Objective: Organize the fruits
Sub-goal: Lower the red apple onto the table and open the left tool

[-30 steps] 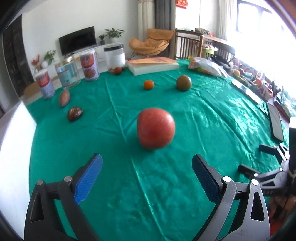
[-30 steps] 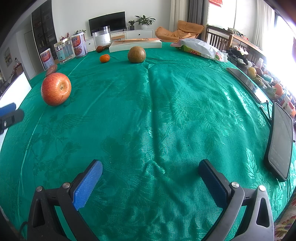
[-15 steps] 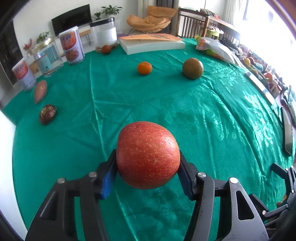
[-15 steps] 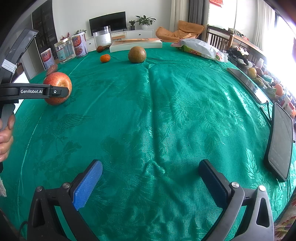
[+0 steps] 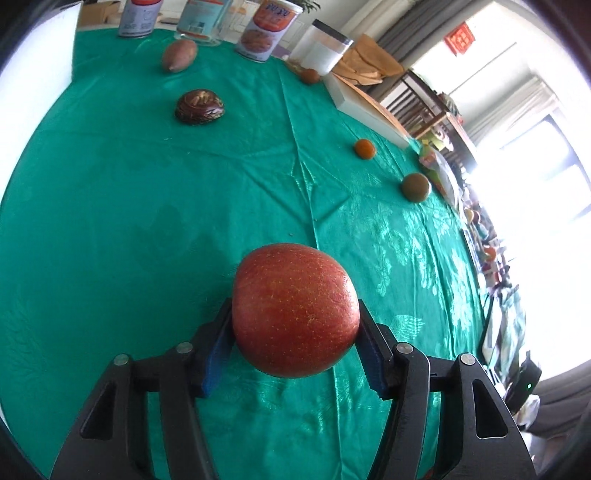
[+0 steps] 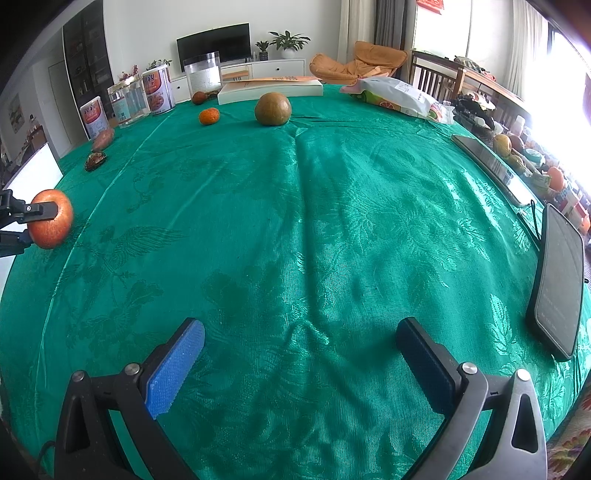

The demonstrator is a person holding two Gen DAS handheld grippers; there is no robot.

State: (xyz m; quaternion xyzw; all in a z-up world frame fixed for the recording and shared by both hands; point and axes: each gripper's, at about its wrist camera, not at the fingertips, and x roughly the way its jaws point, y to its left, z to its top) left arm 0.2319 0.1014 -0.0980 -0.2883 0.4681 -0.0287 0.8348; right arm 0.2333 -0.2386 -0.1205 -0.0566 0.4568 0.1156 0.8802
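My left gripper (image 5: pixel 293 332) is shut on a red apple (image 5: pixel 295 310) and holds it above the green tablecloth (image 5: pixel 147 221); the apple also shows at the left edge of the right wrist view (image 6: pixel 51 223). My right gripper (image 6: pixel 299 354) is open and empty over the cloth. On the cloth lie a small orange (image 6: pixel 209 116), a round green-brown fruit (image 6: pixel 272 109), a dark brown fruit (image 5: pixel 199 107) and a sweet potato (image 5: pixel 179 54).
Cans (image 5: pixel 267 27) and jars (image 6: pixel 127 101) stand at the far left edge. A white box (image 6: pixel 269 90) and a snack bag (image 6: pixel 399 98) lie at the back. A phone (image 6: pixel 557 280) and a dark tablet (image 6: pixel 491 162) lie on the right.
My left gripper closed on the apple, lifted it off the cloth and swung toward the left side of the table. The right gripper has not moved.
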